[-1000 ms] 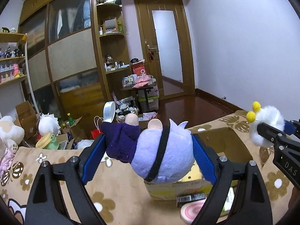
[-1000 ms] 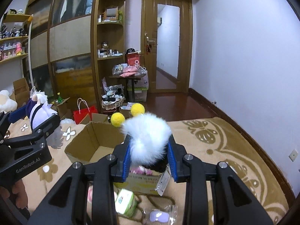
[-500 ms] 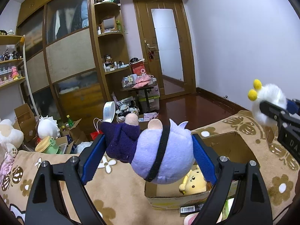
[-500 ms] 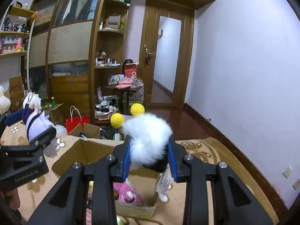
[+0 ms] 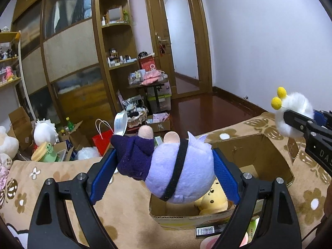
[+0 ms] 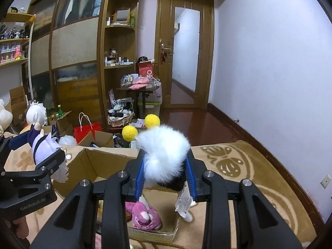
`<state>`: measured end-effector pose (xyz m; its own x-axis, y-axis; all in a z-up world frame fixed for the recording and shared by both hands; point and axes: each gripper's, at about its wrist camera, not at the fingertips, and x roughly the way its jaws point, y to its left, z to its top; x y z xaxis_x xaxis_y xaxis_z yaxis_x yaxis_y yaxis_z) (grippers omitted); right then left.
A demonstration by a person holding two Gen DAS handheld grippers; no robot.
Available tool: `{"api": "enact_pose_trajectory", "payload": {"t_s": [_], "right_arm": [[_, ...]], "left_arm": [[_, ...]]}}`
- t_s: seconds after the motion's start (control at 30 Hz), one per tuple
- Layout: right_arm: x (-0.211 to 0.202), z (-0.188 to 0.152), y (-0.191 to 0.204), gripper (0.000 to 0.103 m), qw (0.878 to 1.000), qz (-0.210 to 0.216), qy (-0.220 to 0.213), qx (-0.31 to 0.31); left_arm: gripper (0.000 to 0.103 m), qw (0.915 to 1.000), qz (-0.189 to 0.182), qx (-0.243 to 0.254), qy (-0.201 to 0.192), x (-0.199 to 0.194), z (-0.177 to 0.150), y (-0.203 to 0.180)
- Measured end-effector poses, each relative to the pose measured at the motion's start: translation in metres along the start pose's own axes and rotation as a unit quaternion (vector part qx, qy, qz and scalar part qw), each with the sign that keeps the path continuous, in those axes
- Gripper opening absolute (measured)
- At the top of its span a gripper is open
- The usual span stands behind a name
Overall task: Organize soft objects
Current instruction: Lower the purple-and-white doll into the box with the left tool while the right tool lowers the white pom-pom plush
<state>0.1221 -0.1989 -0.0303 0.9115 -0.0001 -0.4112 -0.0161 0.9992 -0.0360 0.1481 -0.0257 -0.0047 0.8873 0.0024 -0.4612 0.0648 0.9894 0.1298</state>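
My left gripper [image 5: 164,172] is shut on a lilac and purple plush doll [image 5: 178,172] and holds it in the air over the near left edge of an open cardboard box [image 5: 267,151] on the bed. A yellow plush [image 5: 213,201] lies in the box. My right gripper [image 6: 166,174] is shut on a white fluffy plush with two yellow pompoms [image 6: 164,153], held above the same box [image 6: 108,159], where a pink plush [image 6: 145,215] lies. The left gripper with its doll [image 6: 43,147] shows at the left of the right wrist view, and the white plush [image 5: 294,112] at the right of the left wrist view.
The box sits on a tan floral blanket [image 5: 51,176]. Beyond the bed edge stand a red bag [image 5: 102,141], open cartons and more plush toys [image 5: 44,132] on the floor. Tall wooden shelves [image 5: 116,62] and a door [image 5: 180,47] line the far wall.
Both grippers have risen with their toys, so the box looks lower and its inside with the yellow and pink plush has come into view.
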Motion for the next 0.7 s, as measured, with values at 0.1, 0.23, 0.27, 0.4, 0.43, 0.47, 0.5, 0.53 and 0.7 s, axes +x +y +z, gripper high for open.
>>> {"api": "enact_pose_trajectory", "payload": {"t_s": [0.1,0.23,0.27,0.4,0.43,0.47,0.5,0.53,0.7], "right_arm": [[0.005,-0.004,0.000,0.036,1.000,0.002,0.007,0.000],[0.013,-0.007,0.002,0.036,1.000,0.010,0.014,0.000],[0.014,-0.008,0.003,0.036,1.000,0.012,0.015,-0.001],[0.020,-0.013,0.003,0.036,0.999,0.026,0.025,0.001],[0.021,-0.015,0.003,0.036,0.999,0.028,0.028,0.002],[0.022,-0.016,0.003,0.036,0.999,0.030,0.031,0.002],[0.024,-0.017,0.002,0.036,0.999,0.031,0.033,0.003],[0.025,-0.018,0.002,0.036,0.999,0.034,0.036,0.004],[0.030,-0.021,-0.001,0.036,0.998,0.049,0.048,0.012]], "left_arm": [[0.089,1.0000,-0.001,0.002,0.006,0.006,-0.004,-0.002],[0.089,0.9998,-0.008,0.004,0.016,0.015,-0.008,-0.005],[0.089,0.9998,-0.009,0.005,0.018,0.016,-0.009,-0.006],[0.089,0.9995,-0.016,0.011,0.026,0.022,-0.014,-0.011],[0.089,0.9994,-0.018,0.011,0.028,0.023,-0.015,-0.011],[0.089,0.9993,-0.021,0.011,0.030,0.024,-0.015,-0.011],[0.090,0.9992,-0.023,0.012,0.031,0.024,-0.017,-0.013],[0.090,0.9991,-0.024,0.013,0.032,0.025,-0.018,-0.013],[0.090,0.9985,-0.033,0.014,0.042,0.026,-0.022,-0.016]]}}
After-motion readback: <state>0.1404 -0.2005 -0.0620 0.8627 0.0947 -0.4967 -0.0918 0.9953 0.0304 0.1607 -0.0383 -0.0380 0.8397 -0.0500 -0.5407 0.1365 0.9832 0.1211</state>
